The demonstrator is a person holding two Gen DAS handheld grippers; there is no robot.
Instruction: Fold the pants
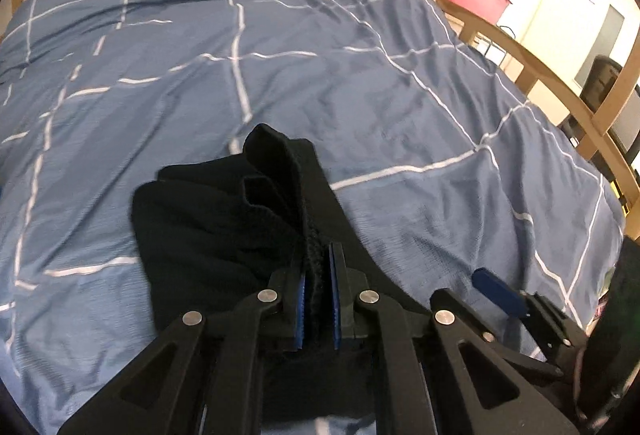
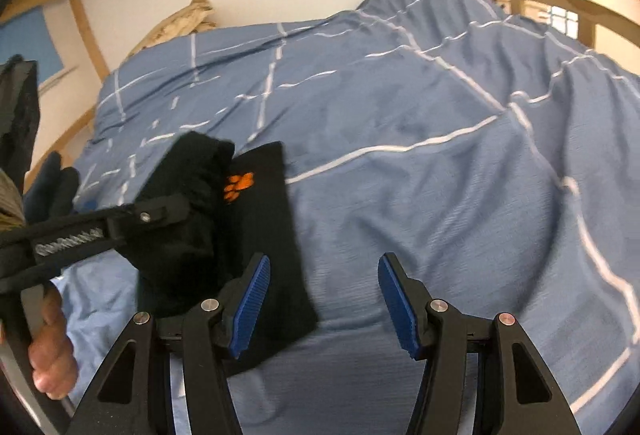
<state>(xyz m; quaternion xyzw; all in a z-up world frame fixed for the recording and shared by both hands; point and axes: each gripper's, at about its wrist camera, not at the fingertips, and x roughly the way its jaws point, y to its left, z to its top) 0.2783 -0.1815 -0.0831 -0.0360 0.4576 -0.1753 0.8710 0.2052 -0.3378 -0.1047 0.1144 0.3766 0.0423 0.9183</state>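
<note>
A bed [image 1: 360, 75] covered with a blue duvet with white lines carries the black pants [image 1: 208, 219], which lie bunched on its near part. One flat piece of the pants shows an orange paw print [image 2: 239, 187]. The left gripper [image 1: 318, 299] has its jaws clenched on a thick fold of the pants, the blue pads pressing the cloth from both sides. The right gripper [image 2: 324, 299] hangs over the duvet just beside the pants; its jaws stand released, about half apart, with nothing between them.
</note>
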